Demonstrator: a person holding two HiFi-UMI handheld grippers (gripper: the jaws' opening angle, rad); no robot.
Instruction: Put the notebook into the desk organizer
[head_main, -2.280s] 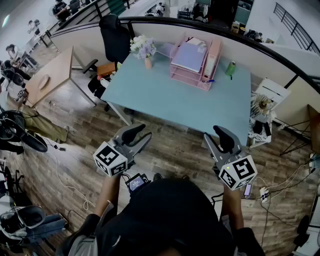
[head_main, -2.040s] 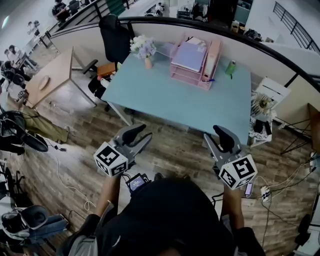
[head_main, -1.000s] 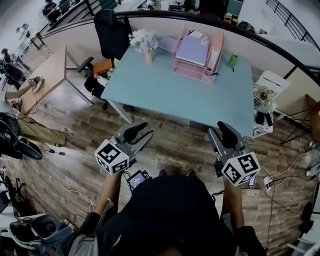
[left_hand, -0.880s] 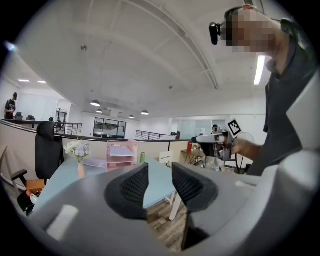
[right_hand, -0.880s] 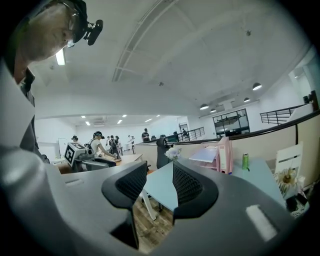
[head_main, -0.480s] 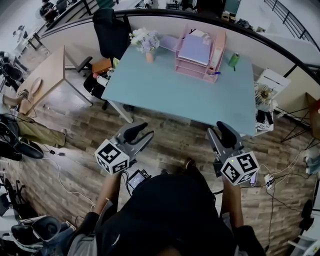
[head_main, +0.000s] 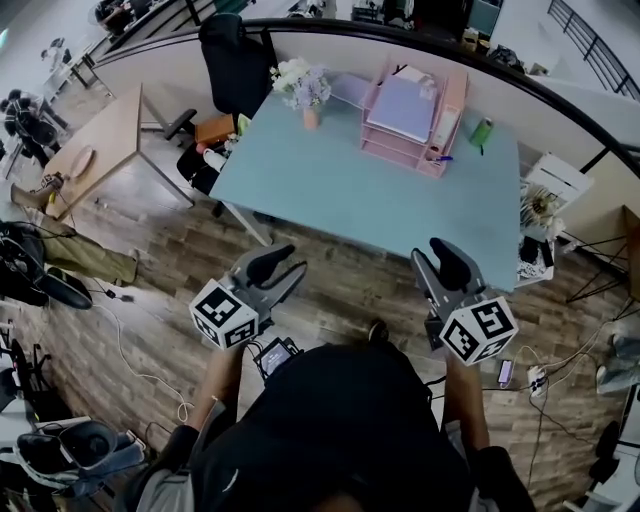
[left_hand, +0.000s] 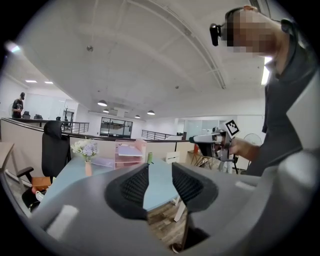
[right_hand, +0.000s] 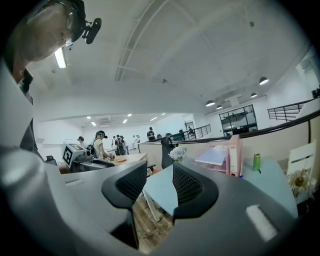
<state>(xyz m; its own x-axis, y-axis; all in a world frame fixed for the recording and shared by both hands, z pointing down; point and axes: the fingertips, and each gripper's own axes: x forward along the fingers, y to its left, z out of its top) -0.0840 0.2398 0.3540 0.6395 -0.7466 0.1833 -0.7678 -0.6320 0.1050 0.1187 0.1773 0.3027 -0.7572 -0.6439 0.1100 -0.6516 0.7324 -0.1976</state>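
A lavender notebook (head_main: 405, 108) lies flat on the top tray of the pink desk organizer (head_main: 392, 154), at the far side of the light blue table (head_main: 340, 200). The organizer (left_hand: 129, 155) also shows small in the left gripper view, and with the notebook (right_hand: 212, 156) in the right gripper view. I stand on the wooden floor, well short of the table. My left gripper (head_main: 293, 262) (left_hand: 160, 167) and right gripper (head_main: 425, 250) (right_hand: 160, 167) point level toward it. Each has its jaws a narrow gap apart with nothing between them.
A vase of flowers (head_main: 305, 90) stands on the table's far left, a green bottle (head_main: 482, 132) right of the organizer. A black office chair (head_main: 235, 65) and a wooden desk (head_main: 95, 140) are at the left. Cables (head_main: 130, 370) and a phone (head_main: 503, 373) lie on the floor.
The head view has swung, so the table and organizer sit a little further right than before. Both grippers keep their places side by side in front of me. Jaws unchanged.
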